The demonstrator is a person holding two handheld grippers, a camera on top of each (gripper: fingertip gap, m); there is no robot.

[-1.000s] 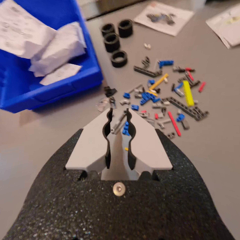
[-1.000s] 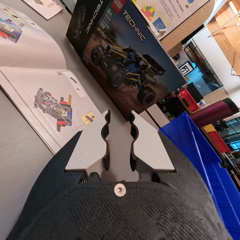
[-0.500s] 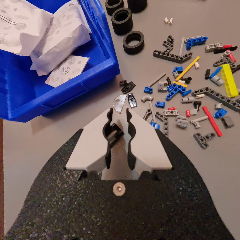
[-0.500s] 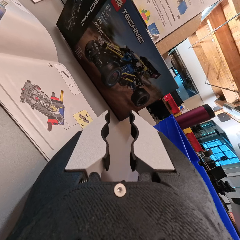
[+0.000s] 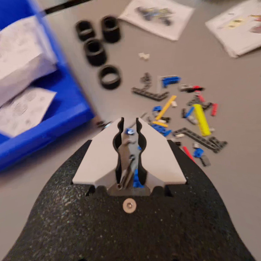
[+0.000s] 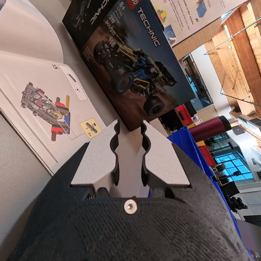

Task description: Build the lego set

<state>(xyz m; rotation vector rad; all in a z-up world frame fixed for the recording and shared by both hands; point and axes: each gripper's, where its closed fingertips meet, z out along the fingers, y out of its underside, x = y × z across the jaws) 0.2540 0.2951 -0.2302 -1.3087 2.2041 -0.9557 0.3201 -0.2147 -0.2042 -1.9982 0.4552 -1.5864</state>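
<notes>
Loose lego pieces lie scattered on the grey table (image 5: 42,197) in the blurred left wrist view: a yellow beam (image 5: 200,118), a long dark grey beam (image 5: 197,135), blue, red and grey small parts, and several black tyres (image 5: 110,77). My left gripper (image 5: 129,120) hovers over the near edge of the pile. Its pads stand apart. A small blue piece (image 5: 129,130) and a grey spring part (image 5: 131,159) show through the gap, with no pad pressing on them. My right gripper (image 6: 130,122) is open and empty, low over the table by the open instruction booklet (image 6: 42,98).
A blue bin (image 5: 67,113) with crumpled paper bags stands at the left. Paper sheets (image 5: 155,17) lie at the back. In the right wrist view the set's box (image 6: 127,56) stands behind the booklet, with a blue bin (image 6: 187,148) and a maroon bottle (image 6: 209,128) to the right. One gripper's finger ends stand about 50 cm off the other's. My right gripper's tips are some 35 cm from the maroon bottle (image 6: 209,128).
The left gripper swung from near the bin's corner back over the pile, and its jaws narrowed a little. A black piece seen by its left pad no longer shows. The right gripper only tilted slightly.
</notes>
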